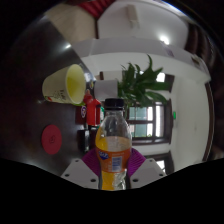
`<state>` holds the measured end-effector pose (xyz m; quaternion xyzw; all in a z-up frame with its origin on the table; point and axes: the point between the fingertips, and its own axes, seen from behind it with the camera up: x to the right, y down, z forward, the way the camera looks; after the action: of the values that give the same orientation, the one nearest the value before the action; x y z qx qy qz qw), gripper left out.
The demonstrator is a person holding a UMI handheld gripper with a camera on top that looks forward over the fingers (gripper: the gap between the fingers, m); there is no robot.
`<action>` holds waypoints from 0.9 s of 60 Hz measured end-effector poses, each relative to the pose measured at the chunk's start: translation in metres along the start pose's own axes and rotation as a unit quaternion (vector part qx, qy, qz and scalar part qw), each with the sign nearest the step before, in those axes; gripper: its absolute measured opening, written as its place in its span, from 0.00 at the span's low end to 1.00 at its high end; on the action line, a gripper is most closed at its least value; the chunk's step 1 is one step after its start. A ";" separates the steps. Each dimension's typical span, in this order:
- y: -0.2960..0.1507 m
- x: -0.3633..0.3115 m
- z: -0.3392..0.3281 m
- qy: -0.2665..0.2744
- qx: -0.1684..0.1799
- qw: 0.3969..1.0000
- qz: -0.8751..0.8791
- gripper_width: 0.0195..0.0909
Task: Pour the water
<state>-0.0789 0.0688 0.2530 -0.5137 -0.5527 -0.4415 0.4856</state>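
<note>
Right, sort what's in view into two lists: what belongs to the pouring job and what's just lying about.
For the job:
- bottle of orange liquid, black cap, upright
- gripper, fingers shut on the bottle
- yellow cup, possibly the pouring target

Lying about:
- green plant
- red object beside the cup

The bottle (114,146) covers most of the gripper's (114,170) pads (94,158), so whether they press on it cannot be told; its base is cut off below. Dark items on the shelf (55,112) are too small to identify.
</note>
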 end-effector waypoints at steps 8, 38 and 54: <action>0.018 0.001 0.001 0.005 0.008 0.992 -0.123 0.16; 0.078 0.050 0.043 0.035 0.016 0.930 -0.365 0.16; 0.126 0.118 0.041 0.020 0.024 0.998 -0.053 0.16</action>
<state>0.0431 0.1358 0.3633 -0.4627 -0.5799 -0.4636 0.4845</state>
